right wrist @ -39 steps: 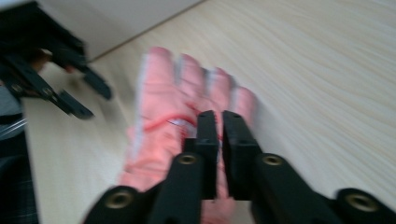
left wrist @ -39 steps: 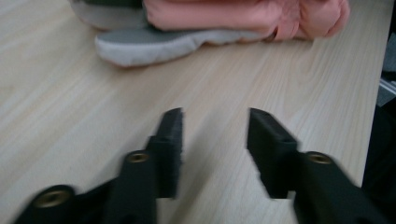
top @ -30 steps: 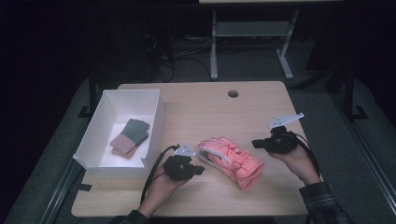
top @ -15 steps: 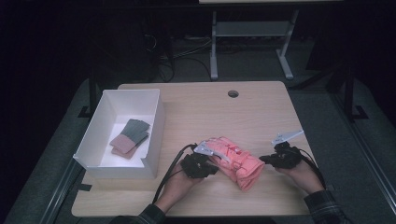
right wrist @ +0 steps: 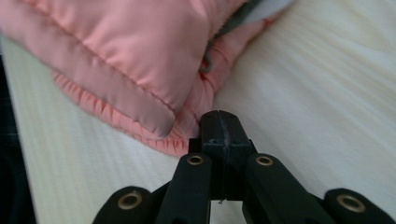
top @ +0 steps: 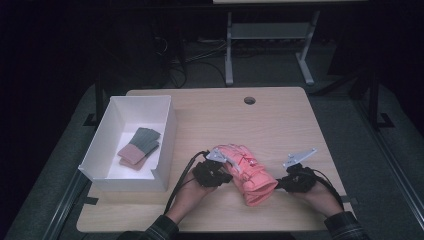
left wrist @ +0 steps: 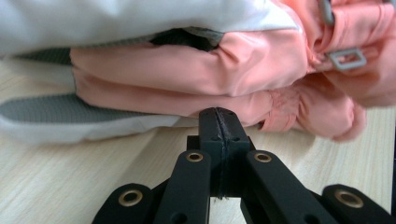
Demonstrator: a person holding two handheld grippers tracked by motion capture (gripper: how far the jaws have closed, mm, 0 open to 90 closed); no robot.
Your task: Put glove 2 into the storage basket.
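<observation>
- Wooden table [top: 280,120]: pale top, round hole [top: 249,100] near far edge, middle.
- White box [top: 165,131]: open-topped, on table's left part, well apart from the glove; folded grey-green and pink cloth [top: 140,147] lying inside.
- Pink padded glove [top: 247,170]: flat on table, near front edge, between both grippers. Long axis diagonal, running from far-left to near-right; gathered cuff end toward near-right, white-and-grey fingers end toward far-left. Strap with metal buckle [left wrist: 346,59] seen in left gripper view.
- Left gripper [top: 223,176]: at glove's left flank, tips [left wrist: 218,122] right against the pink fabric; jaws pressed together, nothing between them.
- Right gripper [top: 281,183]: at glove's near-right end, just beside the ruffled cuff edge [right wrist: 154,140]; tips [right wrist: 220,126] touching or nearly touching it, cannot tell which; jaws pressed together, pinching nothing.
- In the way: nothing lying on the bare tabletop between glove and box.
</observation>
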